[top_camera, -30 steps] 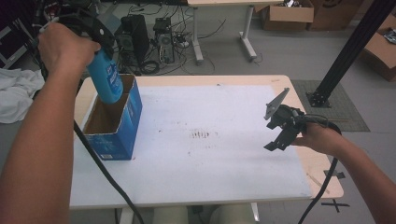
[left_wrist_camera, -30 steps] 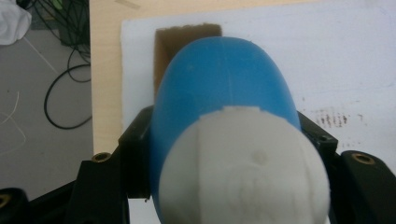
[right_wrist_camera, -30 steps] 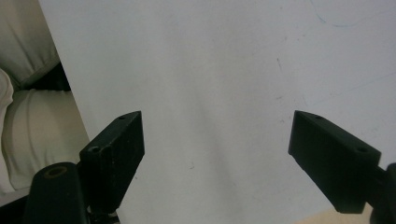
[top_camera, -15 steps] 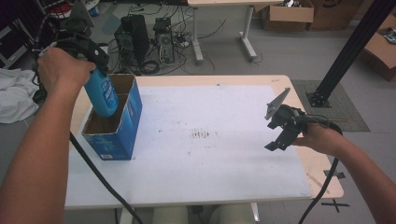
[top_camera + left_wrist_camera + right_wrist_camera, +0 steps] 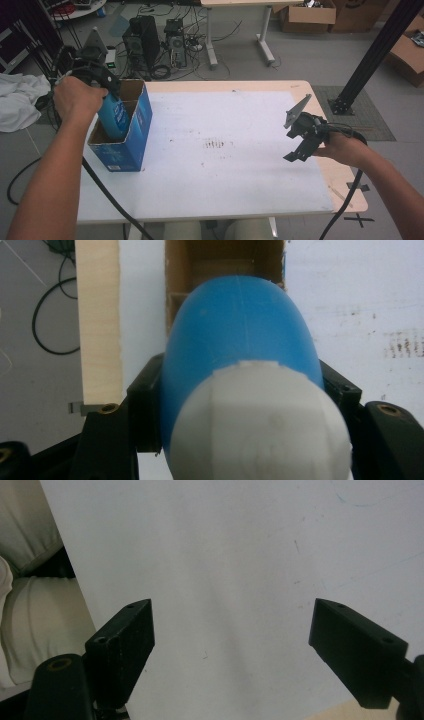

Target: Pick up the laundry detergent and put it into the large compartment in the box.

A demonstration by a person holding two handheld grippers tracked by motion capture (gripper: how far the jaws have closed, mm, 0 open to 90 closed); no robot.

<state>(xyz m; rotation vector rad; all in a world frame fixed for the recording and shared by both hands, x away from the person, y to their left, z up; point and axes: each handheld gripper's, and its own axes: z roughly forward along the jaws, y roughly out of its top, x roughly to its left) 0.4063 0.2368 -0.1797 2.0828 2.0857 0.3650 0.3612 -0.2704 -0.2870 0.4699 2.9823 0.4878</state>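
High view shows my left gripper (image 5: pixel 107 92) clamped around the blue bottle (image 5: pixel 115 116), its long axis nearly upright, lower end already inside the blue box (image 5: pixel 131 135) at the tabletop's left edge. My right gripper (image 5: pixel 300 137), jaws wide and empty, hovers near the right edge.

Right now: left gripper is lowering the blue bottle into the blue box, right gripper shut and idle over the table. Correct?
Not quite. The right gripper is open: the right gripper view shows its jaws wide apart over the table. The left gripper does hold the blue bottle in the blue box.
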